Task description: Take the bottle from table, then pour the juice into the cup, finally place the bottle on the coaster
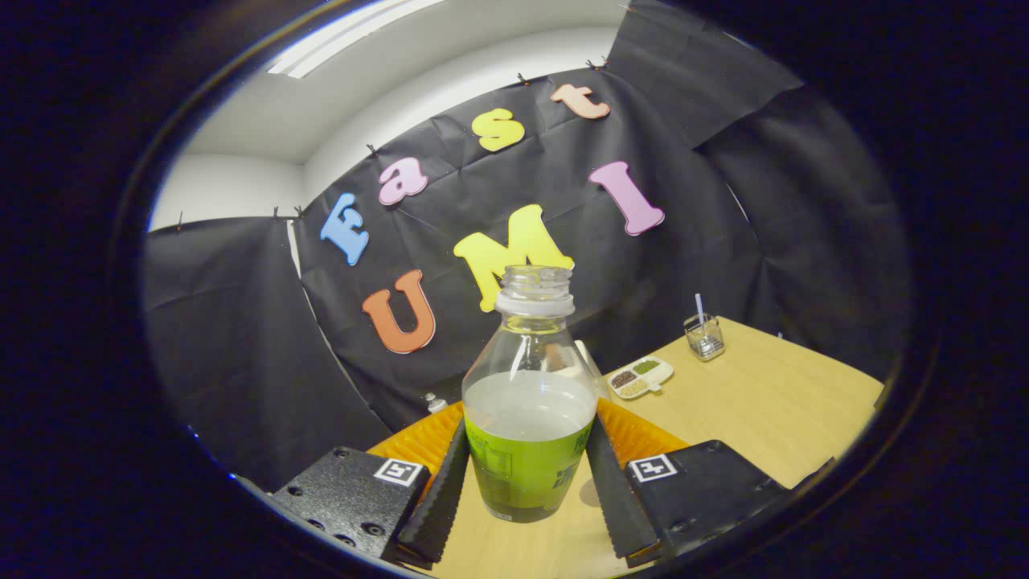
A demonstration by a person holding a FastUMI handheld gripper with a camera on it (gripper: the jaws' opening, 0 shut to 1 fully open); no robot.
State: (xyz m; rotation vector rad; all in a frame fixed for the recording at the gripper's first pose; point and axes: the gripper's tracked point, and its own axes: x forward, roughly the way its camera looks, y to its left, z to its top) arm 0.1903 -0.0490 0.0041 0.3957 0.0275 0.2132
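Note:
A clear bottle (526,402) with no cap stands upright between my fingers, roughly half full of green juice. My gripper (528,430) is shut on it, both fingers (440,490) pressing the labelled lower part from either side. The bottle's base sits over the wooden table (764,402); I cannot tell whether it touches. An orange ribbed object (639,434) lies just beyond the fingers, mostly hidden by the bottle. A pale translucent edge (591,366) peeks out behind the bottle's right shoulder; what it is I cannot tell.
Further back on the table are a small white divided dish (641,376) with beans and a glass holder (704,338) with a straw. A small white item (435,402) sits by the cloth wall to the left.

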